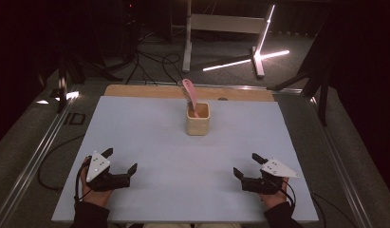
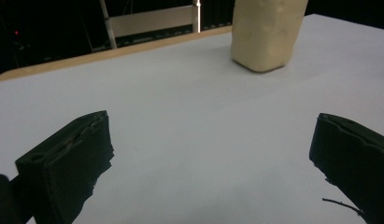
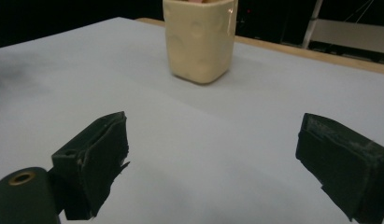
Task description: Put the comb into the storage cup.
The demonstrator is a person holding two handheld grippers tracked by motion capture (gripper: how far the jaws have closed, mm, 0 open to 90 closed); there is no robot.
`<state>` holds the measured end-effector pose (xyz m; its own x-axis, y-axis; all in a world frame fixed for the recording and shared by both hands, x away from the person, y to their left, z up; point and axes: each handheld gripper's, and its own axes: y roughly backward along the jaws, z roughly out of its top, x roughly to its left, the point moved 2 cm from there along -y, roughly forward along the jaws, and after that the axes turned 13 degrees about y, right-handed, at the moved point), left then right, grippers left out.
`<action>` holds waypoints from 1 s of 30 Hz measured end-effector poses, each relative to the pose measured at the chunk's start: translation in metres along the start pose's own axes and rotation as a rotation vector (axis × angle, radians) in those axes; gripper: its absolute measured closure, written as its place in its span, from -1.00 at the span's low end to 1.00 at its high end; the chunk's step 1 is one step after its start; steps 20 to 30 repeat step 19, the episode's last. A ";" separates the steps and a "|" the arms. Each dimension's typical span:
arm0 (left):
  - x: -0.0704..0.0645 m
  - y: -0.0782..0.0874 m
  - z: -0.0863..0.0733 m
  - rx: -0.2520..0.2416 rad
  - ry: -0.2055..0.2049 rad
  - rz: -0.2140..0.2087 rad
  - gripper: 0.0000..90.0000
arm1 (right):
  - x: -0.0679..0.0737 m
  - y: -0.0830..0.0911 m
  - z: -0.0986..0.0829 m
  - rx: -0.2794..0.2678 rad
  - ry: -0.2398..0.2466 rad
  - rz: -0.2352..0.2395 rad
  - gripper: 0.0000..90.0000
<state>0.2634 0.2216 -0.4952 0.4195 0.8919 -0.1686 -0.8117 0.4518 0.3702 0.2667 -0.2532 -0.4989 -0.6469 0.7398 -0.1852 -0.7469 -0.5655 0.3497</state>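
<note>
Your left gripper [image 1: 120,161] sits at the table's [image 1: 150,137] 7 o'clock, jaws spread wide on nothing. Your right gripper [image 1: 246,165] rests at 5 o'clock, equally spread. The cream cup [image 1: 198,118] stands toward 12 o'clock, well apart from both, a pink spatula [image 1: 190,94] leaning inside it.

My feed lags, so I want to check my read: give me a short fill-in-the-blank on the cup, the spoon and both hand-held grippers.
1. The pink spoon stands inside the ____.
2. The jaws of the left hand-held gripper are ____.
3. The right hand-held gripper holds ____.
4. The cup stands ____ on the table.

Missing words: cup; open; nothing; upright
</note>
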 end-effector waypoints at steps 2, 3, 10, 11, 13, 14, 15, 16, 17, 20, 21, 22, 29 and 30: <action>-0.003 0.001 0.000 -0.008 -0.020 0.005 -1.00 | 0.000 0.002 0.002 -0.011 0.002 -0.006 -0.80; -0.003 0.002 0.001 -0.011 -0.027 0.008 -1.00 | -0.001 0.003 0.003 -0.017 0.004 -0.013 -0.79; -0.005 0.011 0.006 -0.085 -0.023 -0.015 -1.00 | -0.003 0.005 0.003 -0.017 0.001 -0.027 -0.79; -0.005 0.011 0.006 -0.085 -0.023 -0.015 -1.00 | -0.003 0.005 0.003 -0.017 0.001 -0.027 -0.79; -0.004 0.014 0.008 -0.102 -0.016 -0.021 -1.00 | -0.002 0.004 0.002 -0.013 -0.001 -0.023 -0.80; -0.004 0.014 0.008 -0.105 -0.013 -0.023 -1.00 | -0.002 0.004 0.002 -0.012 0.000 -0.024 -0.80; -0.004 0.014 0.008 -0.105 -0.013 -0.023 -1.00 | -0.002 0.004 0.002 -0.012 0.000 -0.024 -0.80; -0.003 0.015 0.008 -0.109 -0.009 -0.023 -1.00 | -0.003 0.004 0.002 -0.012 0.001 -0.022 -0.79; -0.003 0.015 0.008 -0.109 -0.009 -0.023 -1.00 | -0.003 0.004 0.002 -0.012 0.002 -0.024 -0.80; -0.003 0.015 0.008 -0.111 -0.010 -0.025 -1.00 | -0.003 0.004 0.002 -0.012 0.000 -0.024 -0.80; -0.003 0.015 0.008 -0.111 -0.010 -0.025 -1.00 | -0.003 0.004 0.002 -0.012 0.000 -0.024 -0.80; -0.003 0.015 0.008 -0.111 -0.010 -0.025 -1.00 | -0.003 0.004 0.002 -0.012 0.000 -0.024 -0.80; -0.003 0.015 0.008 -0.111 -0.010 -0.025 -1.00 | -0.003 0.004 0.002 -0.012 0.000 -0.024 -0.80; -0.003 0.015 0.008 -0.111 -0.010 -0.025 -1.00 | -0.003 0.004 0.002 -0.012 0.000 -0.024 -0.80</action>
